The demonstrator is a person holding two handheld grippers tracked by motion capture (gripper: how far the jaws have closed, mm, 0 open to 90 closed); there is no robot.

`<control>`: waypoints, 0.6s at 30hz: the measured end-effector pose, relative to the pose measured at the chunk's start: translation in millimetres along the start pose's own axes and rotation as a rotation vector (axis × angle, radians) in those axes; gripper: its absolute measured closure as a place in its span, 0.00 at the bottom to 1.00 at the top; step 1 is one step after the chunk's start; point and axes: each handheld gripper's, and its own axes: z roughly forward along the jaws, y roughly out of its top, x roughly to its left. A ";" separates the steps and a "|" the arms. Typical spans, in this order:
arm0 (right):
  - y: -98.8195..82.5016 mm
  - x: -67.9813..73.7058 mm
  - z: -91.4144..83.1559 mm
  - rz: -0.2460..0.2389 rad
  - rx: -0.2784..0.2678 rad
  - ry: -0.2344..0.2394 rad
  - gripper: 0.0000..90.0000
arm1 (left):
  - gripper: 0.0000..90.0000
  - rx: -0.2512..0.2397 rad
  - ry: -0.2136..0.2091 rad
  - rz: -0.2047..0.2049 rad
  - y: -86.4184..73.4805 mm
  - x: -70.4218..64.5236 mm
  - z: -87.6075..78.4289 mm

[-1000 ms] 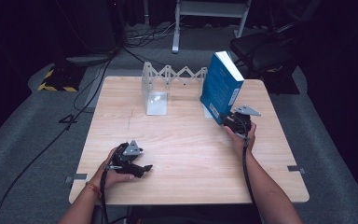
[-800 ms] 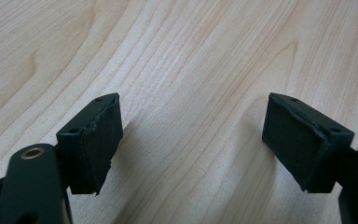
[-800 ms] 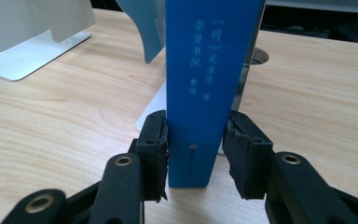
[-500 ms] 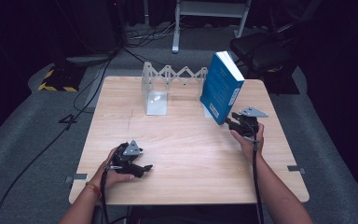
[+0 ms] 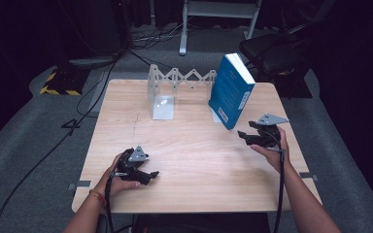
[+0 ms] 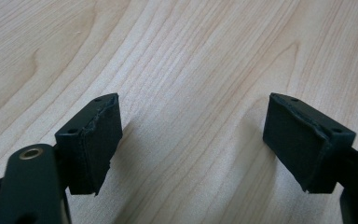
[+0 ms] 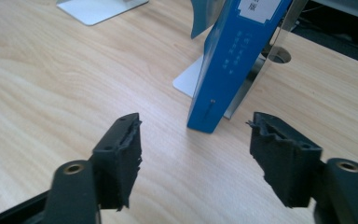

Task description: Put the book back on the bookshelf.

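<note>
At the near left of the table [image 5: 126, 126] the left gripper [image 5: 148, 173] rests low over the bare wood, held in a hand. Its jaws stand well apart and hold nothing; in the left gripper view there is just wood between them. Farther back, left of the middle, a metal bookend [image 5: 161, 94] stands by itself, and a zigzag metal bar [image 5: 189, 77] joins it to the right side of the rack. There the blue book [image 5: 230, 92] stands on its bottom edge, tipped over and leaning on the other metal plate [image 7: 256, 77] behind it. Just to the near right of the book is the right gripper [image 5: 245, 137]. Its jaws have just been opening and now stand wide, with nothing between them and the book a little way ahead. It looks like the book is now put in the rack and let go. The space between the book and the left bookend is bare, so the rack could hold more.
</note>
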 end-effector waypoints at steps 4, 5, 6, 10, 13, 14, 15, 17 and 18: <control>-3.9 1.3 -11.3 -0.021 0.032 0.023 0.34 | 0.22 0.001 0.001 -0.001 0.0 0.1 0.1; -5.9 2.1 -14.8 -0.036 0.042 0.032 0.33 | 0.22 0.001 0.001 -0.002 0.0 0.0 0.1; -7.8 3.0 -17.9 -0.044 0.048 0.037 0.33 | 0.22 0.001 0.001 0.000 0.1 0.2 0.1; -18.2 6.3 -30.3 -0.080 0.080 0.041 0.32 | 0.21 0.002 0.003 -0.004 0.1 0.1 0.2; -23.3 7.3 -35.0 -0.088 0.097 0.040 0.32 | 0.21 0.002 0.003 -0.005 0.1 0.1 0.3; -26.1 7.3 -37.2 -0.092 0.103 0.039 0.32 | 0.21 0.002 0.005 -0.006 0.1 0.1 0.3; -29.5 7.1 -40.3 -0.093 0.110 0.045 0.32 | 0.21 0.002 0.005 -0.007 0.1 0.0 0.3; -34.6 6.3 -44.0 -0.092 0.117 0.041 0.32 | 0.20 0.002 0.007 -0.008 0.1 -0.2 0.3; -39.2 5.1 -47.6 -0.091 0.123 0.038 0.31 | 0.20 0.002 0.008 -0.009 0.1 -0.2 0.2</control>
